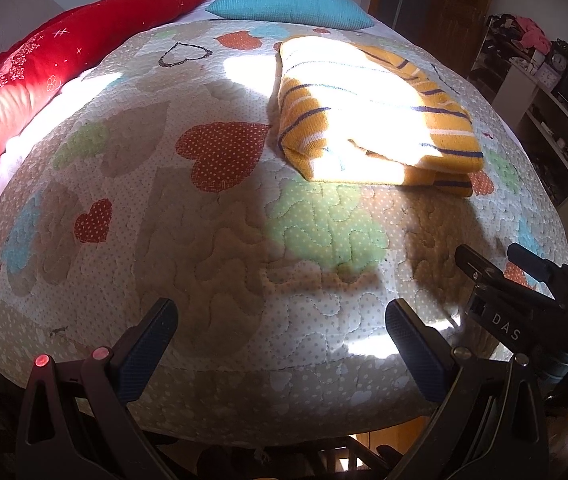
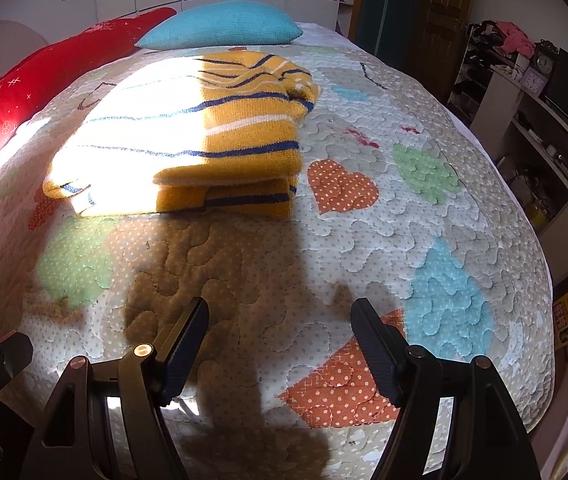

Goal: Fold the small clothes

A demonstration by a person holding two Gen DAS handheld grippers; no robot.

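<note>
A yellow knit sweater (image 1: 372, 116) with blue and white stripes lies folded in a neat stack on the quilted bed cover (image 1: 220, 248), partly in bright sunlight. It also shows in the right wrist view (image 2: 188, 136), at upper left. My left gripper (image 1: 280, 320) is open and empty, held near the bed's front edge, well short of the sweater. My right gripper (image 2: 280, 320) is open and empty too, over the quilt (image 2: 364, 248) in front of the sweater. The right gripper's body (image 1: 524, 300) shows at the right of the left wrist view.
A teal pillow (image 1: 288, 4) and a red quilted blanket (image 1: 44, 72) lie at the head and left side of the bed. Shelves with a clock and clutter (image 2: 532, 92) stand to the right. A wooden door (image 2: 448, 12) is at the back.
</note>
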